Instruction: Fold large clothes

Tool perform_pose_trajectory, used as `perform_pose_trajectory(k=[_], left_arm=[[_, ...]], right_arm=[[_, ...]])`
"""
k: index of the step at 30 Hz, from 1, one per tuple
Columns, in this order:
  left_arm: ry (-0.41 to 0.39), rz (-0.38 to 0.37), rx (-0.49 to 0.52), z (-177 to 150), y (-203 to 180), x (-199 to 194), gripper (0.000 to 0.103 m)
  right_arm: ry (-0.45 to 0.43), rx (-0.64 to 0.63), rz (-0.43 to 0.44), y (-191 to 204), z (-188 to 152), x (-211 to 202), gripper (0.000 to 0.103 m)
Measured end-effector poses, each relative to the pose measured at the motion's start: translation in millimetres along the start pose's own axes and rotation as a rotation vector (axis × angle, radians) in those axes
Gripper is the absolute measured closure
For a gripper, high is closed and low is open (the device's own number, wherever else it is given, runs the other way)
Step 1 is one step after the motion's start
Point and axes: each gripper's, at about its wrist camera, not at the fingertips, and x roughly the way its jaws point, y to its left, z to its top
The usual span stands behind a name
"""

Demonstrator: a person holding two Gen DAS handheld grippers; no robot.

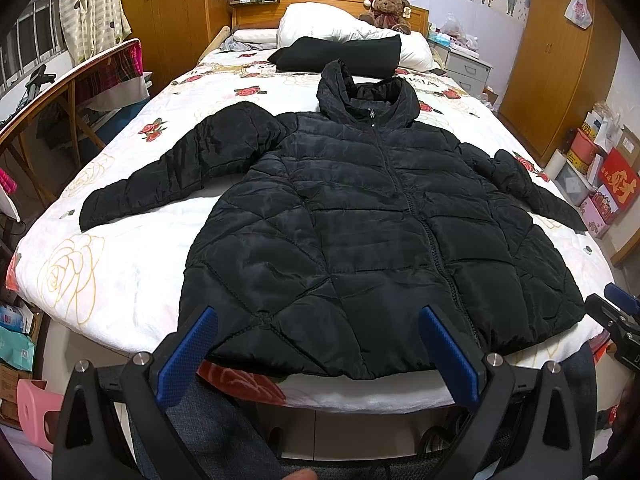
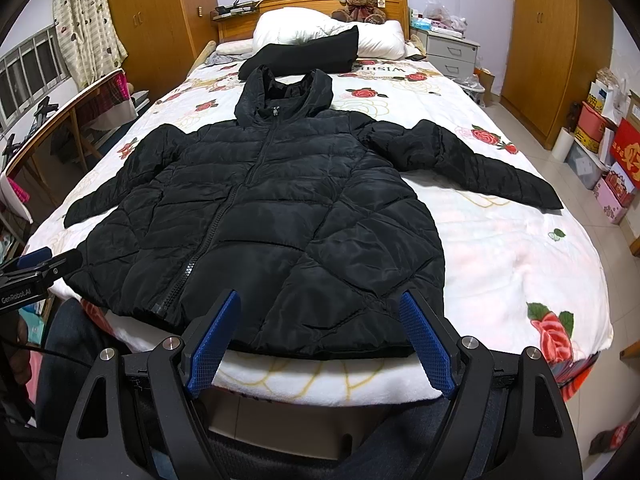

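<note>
Left gripper (image 1: 318,354) hangs open at the near edge of the bed (image 1: 120,280), its blue pads (image 1: 188,360) spread wide over the jacket's hem and touching nothing. Spread flat, front up and zipped, the black jacket (image 1: 360,216) lies across the floral bedspread, hood (image 1: 352,88) toward the far headboard, left sleeve (image 1: 168,172) and right sleeve (image 2: 480,164) angled outward. Beyond the hood sits a folded black garment (image 1: 344,56) against white pillows (image 1: 320,24), with a teddy bear (image 1: 388,10) at the headboard. Right gripper (image 2: 320,340) is likewise open and empty above the hem's right part.
</note>
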Motion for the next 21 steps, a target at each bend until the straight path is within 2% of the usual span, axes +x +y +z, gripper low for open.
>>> perform_pose_trajectory(k=[21], left_arm=[[-0.001,-0.001,0.003,-0.3,0.3,0.0,0.001]], right_arm=[[0.0,-0.009,0.0,4.3,3.6,-2.2,0.021]])
